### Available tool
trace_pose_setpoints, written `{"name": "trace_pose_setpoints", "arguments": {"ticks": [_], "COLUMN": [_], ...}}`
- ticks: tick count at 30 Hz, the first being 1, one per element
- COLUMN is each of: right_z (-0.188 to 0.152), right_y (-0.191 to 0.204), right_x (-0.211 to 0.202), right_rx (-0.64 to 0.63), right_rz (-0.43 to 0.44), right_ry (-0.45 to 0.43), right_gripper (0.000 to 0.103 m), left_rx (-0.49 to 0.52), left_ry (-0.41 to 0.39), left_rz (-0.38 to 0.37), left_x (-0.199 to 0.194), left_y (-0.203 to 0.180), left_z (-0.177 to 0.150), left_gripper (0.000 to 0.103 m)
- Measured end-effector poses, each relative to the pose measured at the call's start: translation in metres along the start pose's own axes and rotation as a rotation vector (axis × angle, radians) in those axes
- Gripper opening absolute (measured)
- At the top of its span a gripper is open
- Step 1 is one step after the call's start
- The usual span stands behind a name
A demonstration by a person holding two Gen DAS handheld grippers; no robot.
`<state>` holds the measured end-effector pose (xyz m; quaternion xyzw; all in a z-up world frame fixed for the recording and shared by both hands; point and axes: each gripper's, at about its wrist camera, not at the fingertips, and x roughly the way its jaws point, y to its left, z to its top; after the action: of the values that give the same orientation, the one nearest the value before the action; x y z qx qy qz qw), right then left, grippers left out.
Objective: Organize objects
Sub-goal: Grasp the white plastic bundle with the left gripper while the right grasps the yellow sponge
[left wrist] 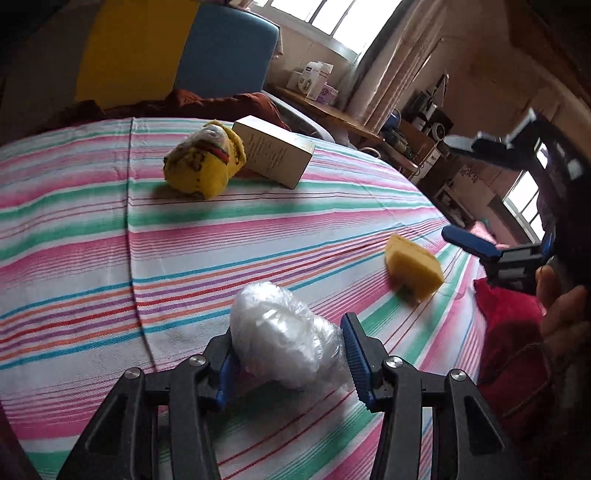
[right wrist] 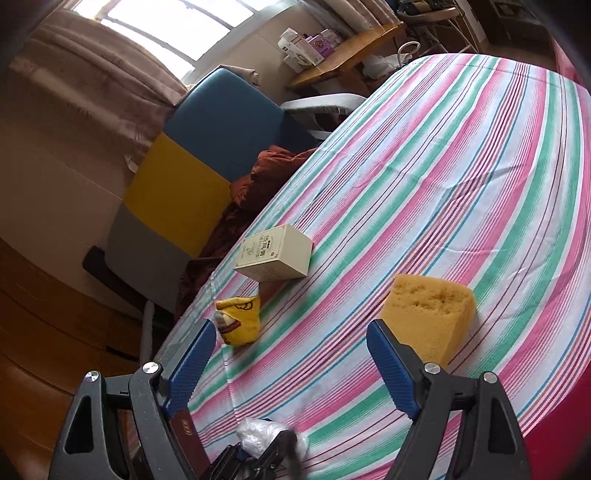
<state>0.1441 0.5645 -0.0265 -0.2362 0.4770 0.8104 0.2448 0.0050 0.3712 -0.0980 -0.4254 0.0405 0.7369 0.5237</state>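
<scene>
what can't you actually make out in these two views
- Left wrist view: the plastic bag hides the left hand-held gripper's left pad.
- Right wrist view: a dark red object at the bottom is mostly behind the right hand-held gripper.
- Both views: print on the cream box is too small to read.

Ahead of the tongs a striped bedsheet (left wrist: 110, 229) in pink, green and white spreads out. Beyond its far edge stands a padded headboard (right wrist: 207, 155) with blue, yellow and grey panels, rust-brown bedding (right wrist: 266, 173) bunched against it. Farther off, daylight pours through a window (right wrist: 166, 22) hung with tan curtains (right wrist: 74, 81). A wooden side table (left wrist: 332, 110) carries small boxes. The floor (right wrist: 44, 350) is brown wood.
</scene>
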Motion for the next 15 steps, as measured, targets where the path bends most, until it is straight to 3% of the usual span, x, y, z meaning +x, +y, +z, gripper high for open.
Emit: {"name": "trace_pose_setpoints", "arguments": {"ticks": [8, 15], "right_z": [-0.007, -0.006], "right_y": [0.013, 0.013], "right_x": [0.01, 0.024], "right_rx": [-0.064, -0.084], "right_rz": [-0.048, -0.103], "right_ry": [0.043, 0.165], "right_gripper": [0.085, 0.086], "left_rx": [0.033, 0.026], "left_ry": [-0.008, -0.008], "left_rz": [0.034, 0.026], "left_x": [0.001, 0.002], "left_y": [-0.003, 0.0], "left_z": [-0.002, -0.002], "left_gripper": [0.052, 0.052]}}
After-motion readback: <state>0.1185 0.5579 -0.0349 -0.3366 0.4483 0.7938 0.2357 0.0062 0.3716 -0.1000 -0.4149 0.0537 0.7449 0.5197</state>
